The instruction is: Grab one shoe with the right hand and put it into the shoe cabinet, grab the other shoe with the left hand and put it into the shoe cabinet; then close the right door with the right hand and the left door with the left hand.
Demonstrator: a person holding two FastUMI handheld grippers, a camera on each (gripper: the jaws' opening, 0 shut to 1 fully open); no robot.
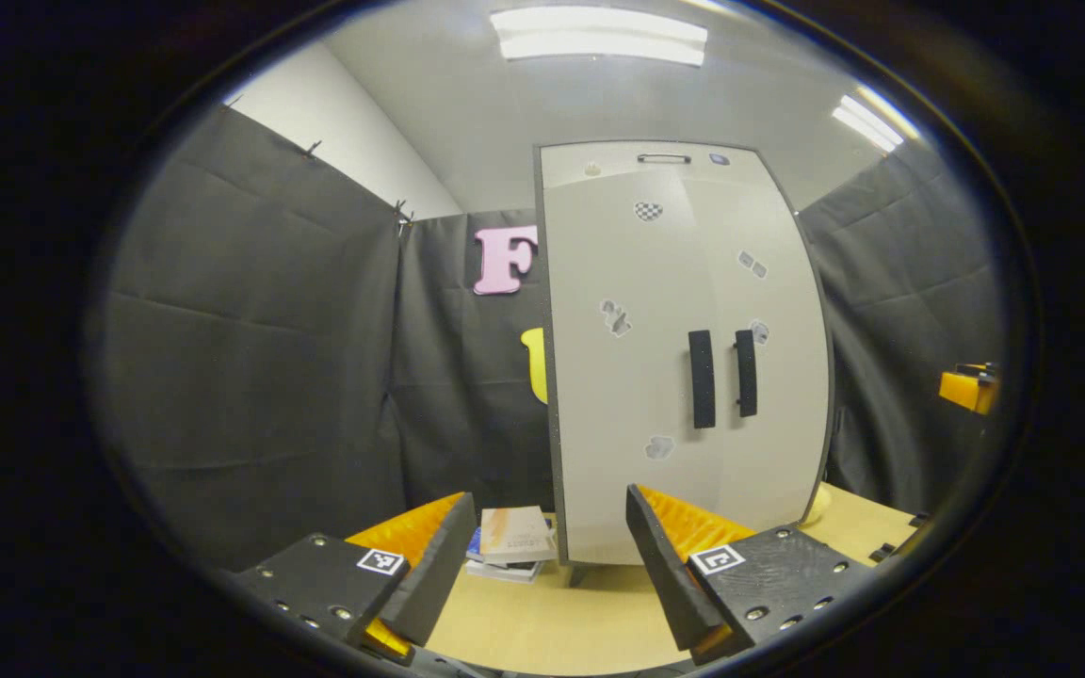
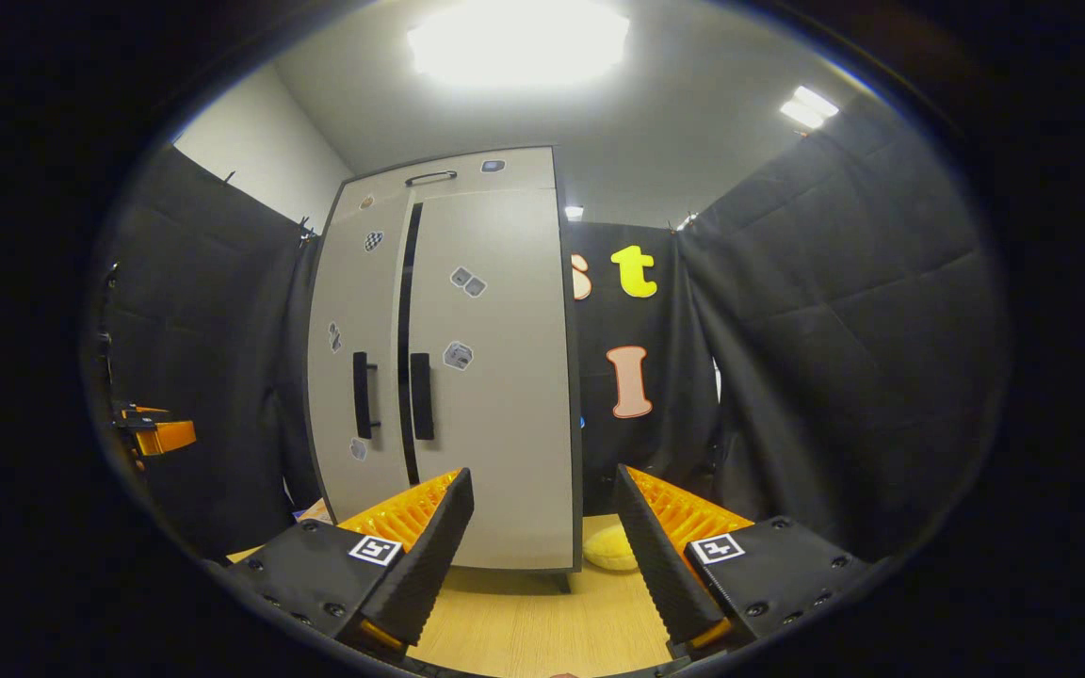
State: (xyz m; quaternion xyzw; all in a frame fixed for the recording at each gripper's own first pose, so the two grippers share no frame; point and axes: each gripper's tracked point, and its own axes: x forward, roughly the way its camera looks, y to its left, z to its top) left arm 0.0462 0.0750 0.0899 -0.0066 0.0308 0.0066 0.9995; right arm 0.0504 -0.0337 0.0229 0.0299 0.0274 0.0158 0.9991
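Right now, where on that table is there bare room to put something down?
The table is bare in front of the cabinet, between it and the two grippers. Left of the cabinet foot it is taken by a stack of books; at its right corner lies a yellow thing. Both the left gripper and the right gripper are open, holding nothing.

Your shoe cabinet stands upright ahead of your left gripper. Both pale doors look shut, their dark handles side by side.

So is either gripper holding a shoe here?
No: the left gripper and the right gripper both stand open with nothing between their fingers, facing the cabinet.
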